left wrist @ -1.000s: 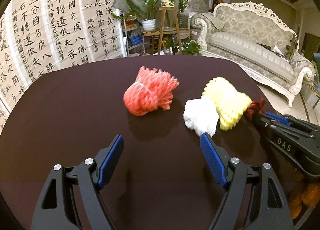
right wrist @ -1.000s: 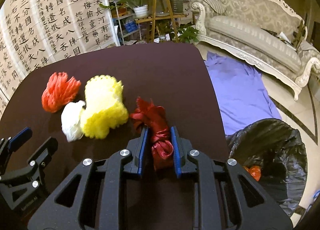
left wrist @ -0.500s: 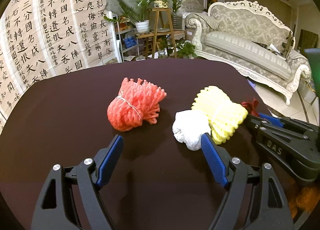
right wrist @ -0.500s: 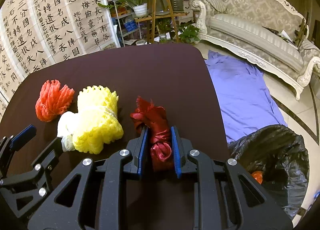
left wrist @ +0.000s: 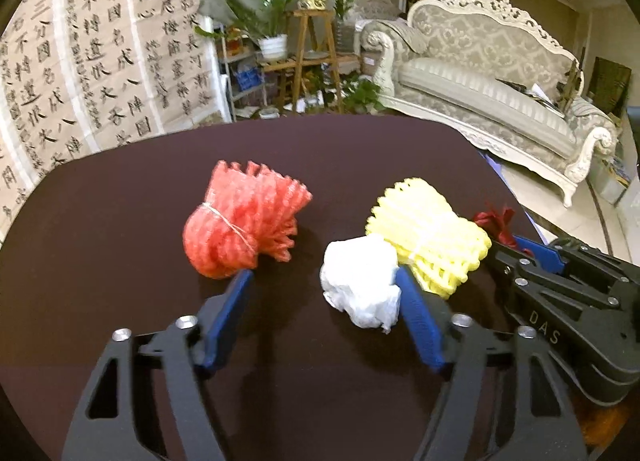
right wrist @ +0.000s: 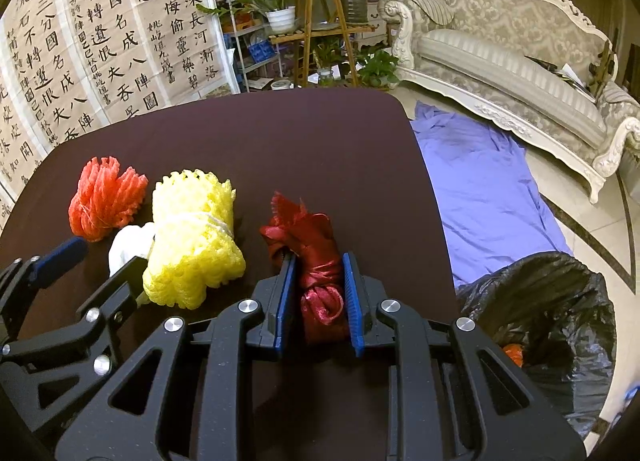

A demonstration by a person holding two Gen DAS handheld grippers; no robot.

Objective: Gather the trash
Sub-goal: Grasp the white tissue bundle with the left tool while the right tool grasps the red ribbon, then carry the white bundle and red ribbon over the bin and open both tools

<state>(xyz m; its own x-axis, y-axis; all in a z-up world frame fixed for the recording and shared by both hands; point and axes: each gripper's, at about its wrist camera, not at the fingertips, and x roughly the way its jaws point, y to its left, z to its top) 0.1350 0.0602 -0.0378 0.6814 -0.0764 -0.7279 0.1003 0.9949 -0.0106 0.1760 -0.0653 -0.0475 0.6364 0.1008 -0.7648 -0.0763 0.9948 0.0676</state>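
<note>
On the dark table (left wrist: 120, 261) lie an orange-red foam net (left wrist: 240, 229), a white crumpled wad (left wrist: 360, 285) and a yellow foam net (left wrist: 432, 245). My left gripper (left wrist: 322, 277) has its jaws closing around the white wad. The right pad touches the wad, while the left pad stands clear of it, close to the orange-red net. My right gripper (right wrist: 318, 261) is shut on a dark red ribbon bundle (right wrist: 308, 233) lying on the table beside the yellow net (right wrist: 192, 245).
A black trash bag (right wrist: 540, 321) stands open on the floor right of the table, with something orange inside. A blue cloth (right wrist: 480, 189) lies on the floor beyond it. A sofa (right wrist: 520, 61) and plant stands are behind. The table's right edge is near my right gripper.
My left gripper has come forward to the white wad, and its jaws have narrowed around it. The right gripper keeps its hold on the red ribbon bundle in the same place.
</note>
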